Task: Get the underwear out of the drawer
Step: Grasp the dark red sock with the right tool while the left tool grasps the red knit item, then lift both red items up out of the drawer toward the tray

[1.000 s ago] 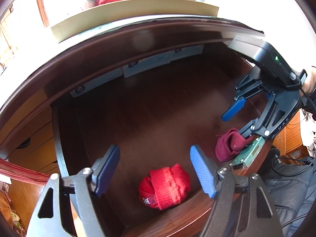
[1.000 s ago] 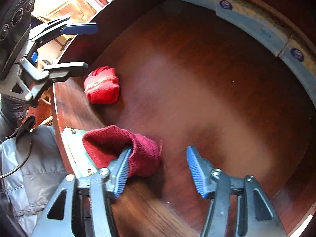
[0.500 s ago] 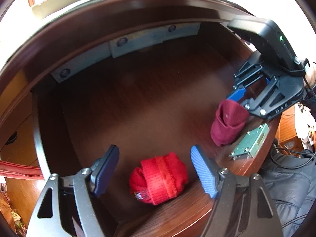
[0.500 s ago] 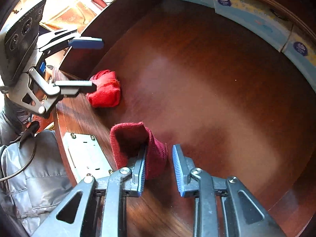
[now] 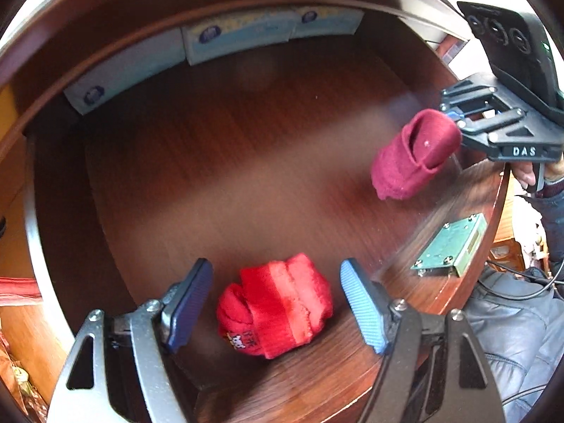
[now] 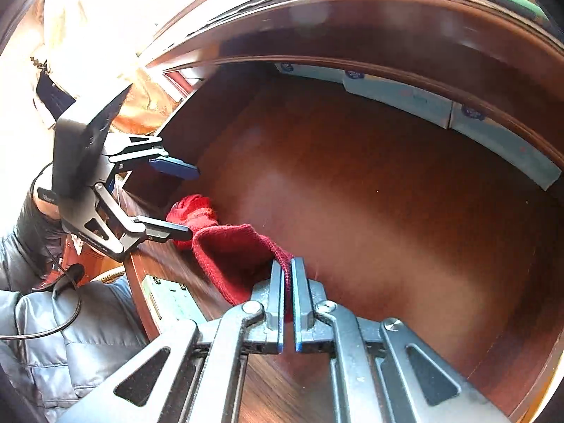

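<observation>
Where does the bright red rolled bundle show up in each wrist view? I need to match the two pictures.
Left wrist: bright red bundle low centre, on the drawer floor between the left gripper's open fingers.
Right wrist: bright red bundle at mid-left, partly hidden behind the dark red piece.
Shared landmark: the pale boxes along the drawer's back wall.

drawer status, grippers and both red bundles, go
Right gripper shut on dark red bundle, lifted clear of drawer floor. Left gripper open, straddling bright red bundle, pads not touching. Nothing in the way.
</observation>
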Demonstrator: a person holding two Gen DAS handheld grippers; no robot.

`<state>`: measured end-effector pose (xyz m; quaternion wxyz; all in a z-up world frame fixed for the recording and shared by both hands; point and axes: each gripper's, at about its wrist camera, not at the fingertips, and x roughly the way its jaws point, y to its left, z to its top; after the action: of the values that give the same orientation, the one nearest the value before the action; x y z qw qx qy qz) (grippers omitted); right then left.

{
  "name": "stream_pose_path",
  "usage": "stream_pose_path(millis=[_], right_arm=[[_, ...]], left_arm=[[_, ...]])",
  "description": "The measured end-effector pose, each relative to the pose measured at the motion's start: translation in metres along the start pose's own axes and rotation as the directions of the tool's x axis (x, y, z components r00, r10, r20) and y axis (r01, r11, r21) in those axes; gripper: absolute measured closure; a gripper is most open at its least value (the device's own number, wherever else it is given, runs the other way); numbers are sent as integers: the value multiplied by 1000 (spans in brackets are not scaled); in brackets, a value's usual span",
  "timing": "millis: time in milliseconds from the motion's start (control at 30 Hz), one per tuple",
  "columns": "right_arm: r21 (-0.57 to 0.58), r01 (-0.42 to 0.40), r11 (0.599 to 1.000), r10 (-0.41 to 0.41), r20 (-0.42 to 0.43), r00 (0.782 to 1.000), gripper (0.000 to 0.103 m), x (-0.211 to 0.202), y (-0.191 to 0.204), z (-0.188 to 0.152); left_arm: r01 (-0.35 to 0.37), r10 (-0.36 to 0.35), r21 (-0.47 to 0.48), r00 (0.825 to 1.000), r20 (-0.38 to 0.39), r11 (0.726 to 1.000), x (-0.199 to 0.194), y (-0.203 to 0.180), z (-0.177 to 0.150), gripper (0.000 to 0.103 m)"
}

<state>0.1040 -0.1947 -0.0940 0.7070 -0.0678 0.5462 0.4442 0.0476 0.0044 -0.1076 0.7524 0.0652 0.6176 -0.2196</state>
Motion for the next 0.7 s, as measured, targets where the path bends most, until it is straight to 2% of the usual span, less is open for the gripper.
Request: stream_pose_path(millis=[67, 167, 333, 400, 533, 567, 600, 700], right_arm=[[-6, -2, 1000, 2, 1, 1000, 98, 0, 4, 1], [9, -10, 1000, 10, 16, 1000, 98, -3, -3, 9], [23, -19, 1000, 18, 41, 999, 98, -7, -12, 5], [30, -24, 999, 23, 48, 999, 98, -7, -12, 7], [38, -31, 999, 29, 59, 998, 98, -10, -16, 6], [39, -32, 999, 29, 60, 998, 98, -11, -17, 5], [39, -31, 999, 28, 61, 998, 98, -13, -18, 3], [40, -23, 999, 20, 69, 997, 98, -15, -17, 1]], left_arm=[[18, -18, -12, 1000, -26, 1000, 3, 1, 2, 28], [79, -82, -41, 994, -75, 996, 10, 6, 3, 32], [107, -116, -78, 986, -120, 991, 17, 9, 5, 32], [132, -142, -88, 983, -119, 987, 19, 9, 6, 45], [165, -175, -95, 979, -101, 982, 17, 7, 3, 57], [176, -186, -100, 978, -94, 979, 16, 8, 3, 65], [162, -171, -98, 982, -83, 982, 15, 8, 2, 91], [164, -169, -94, 984, -54, 982, 10, 4, -1, 90]])
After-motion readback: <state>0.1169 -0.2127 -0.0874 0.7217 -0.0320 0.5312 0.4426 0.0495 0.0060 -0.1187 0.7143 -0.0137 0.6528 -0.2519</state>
